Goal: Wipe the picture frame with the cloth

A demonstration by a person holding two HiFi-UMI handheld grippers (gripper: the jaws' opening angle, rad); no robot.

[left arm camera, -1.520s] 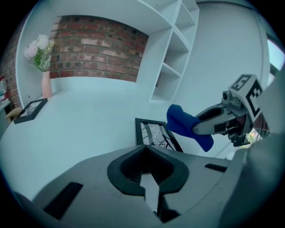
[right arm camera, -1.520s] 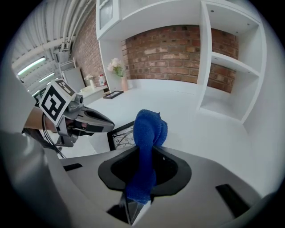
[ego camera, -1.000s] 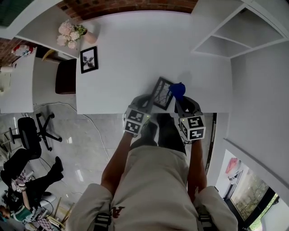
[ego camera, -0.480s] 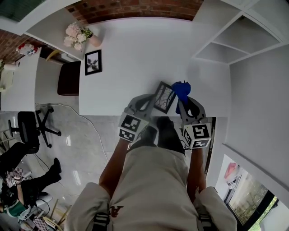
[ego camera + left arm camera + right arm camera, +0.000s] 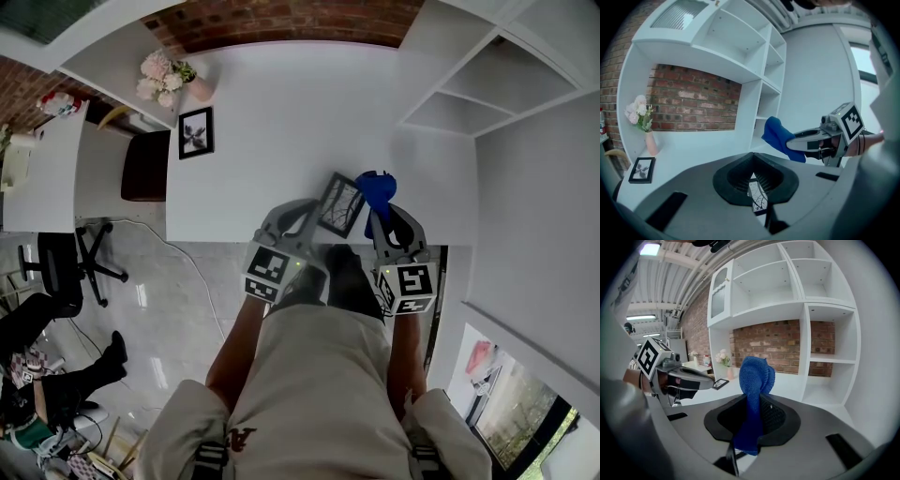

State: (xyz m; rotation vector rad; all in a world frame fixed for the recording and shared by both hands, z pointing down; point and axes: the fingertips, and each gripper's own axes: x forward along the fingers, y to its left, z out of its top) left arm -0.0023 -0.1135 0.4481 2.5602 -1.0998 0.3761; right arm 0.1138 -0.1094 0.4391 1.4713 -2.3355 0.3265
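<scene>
A small black picture frame with a branch print is held above the white desk's near edge, tilted, with my left gripper shut on its lower left side. In the left gripper view the frame shows edge-on between the jaws. My right gripper is shut on a blue cloth, whose bunched top stands up beside the frame's right edge. The cloth hangs through the jaws in the right gripper view, and it appears again in the left gripper view, gripped by the right gripper.
A second black-framed picture lies at the desk's far left, near a pink vase of flowers. White shelving stands to the right, a brick wall behind. A dark stool and office chair are left of the desk.
Both grippers with the frame and cloth shifted slightly right and away from the desk's edge during the first half second; since then the pose has hardly changed.
</scene>
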